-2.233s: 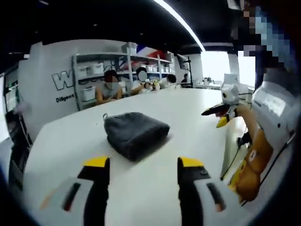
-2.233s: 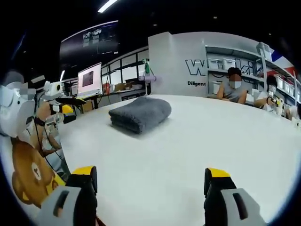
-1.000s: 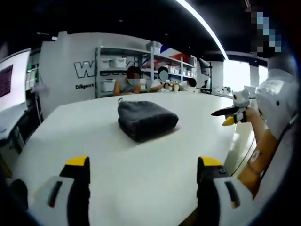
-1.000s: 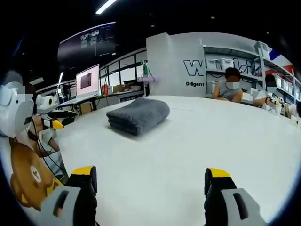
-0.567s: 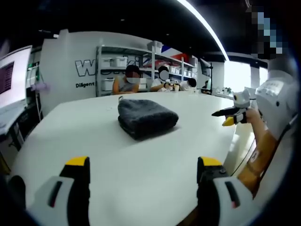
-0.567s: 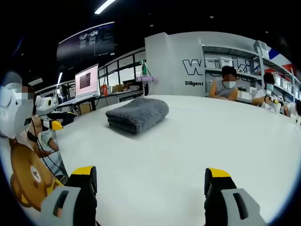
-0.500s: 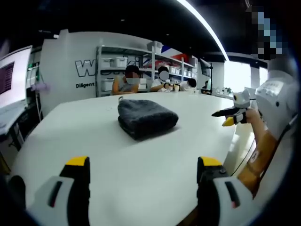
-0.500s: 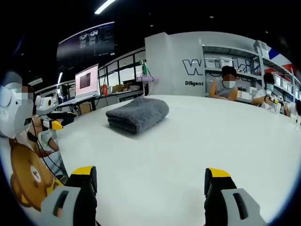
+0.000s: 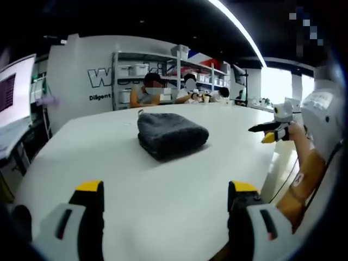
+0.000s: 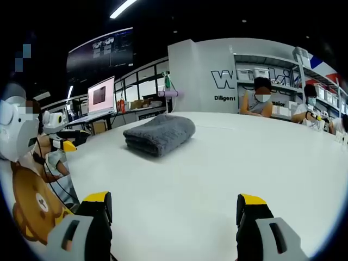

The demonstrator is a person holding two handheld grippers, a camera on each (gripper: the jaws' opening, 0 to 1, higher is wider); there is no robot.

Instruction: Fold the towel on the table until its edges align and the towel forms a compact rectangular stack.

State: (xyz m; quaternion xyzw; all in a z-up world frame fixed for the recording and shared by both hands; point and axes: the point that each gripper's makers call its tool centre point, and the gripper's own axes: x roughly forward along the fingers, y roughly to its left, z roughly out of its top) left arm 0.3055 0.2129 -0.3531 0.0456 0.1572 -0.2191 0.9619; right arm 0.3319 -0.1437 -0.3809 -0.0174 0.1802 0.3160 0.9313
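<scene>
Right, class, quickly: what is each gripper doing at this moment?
Left gripper: open, holding nothing.
Right gripper: open, holding nothing.

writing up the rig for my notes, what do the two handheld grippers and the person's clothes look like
Each gripper, left gripper and right gripper, has two black jaws capped with yellow tips, set on light grey bodies with dark slots marked orange. The other gripper seen from afar is white with black jaws and a yellow tip. The person wears a white top and a bear-print apron.
</scene>
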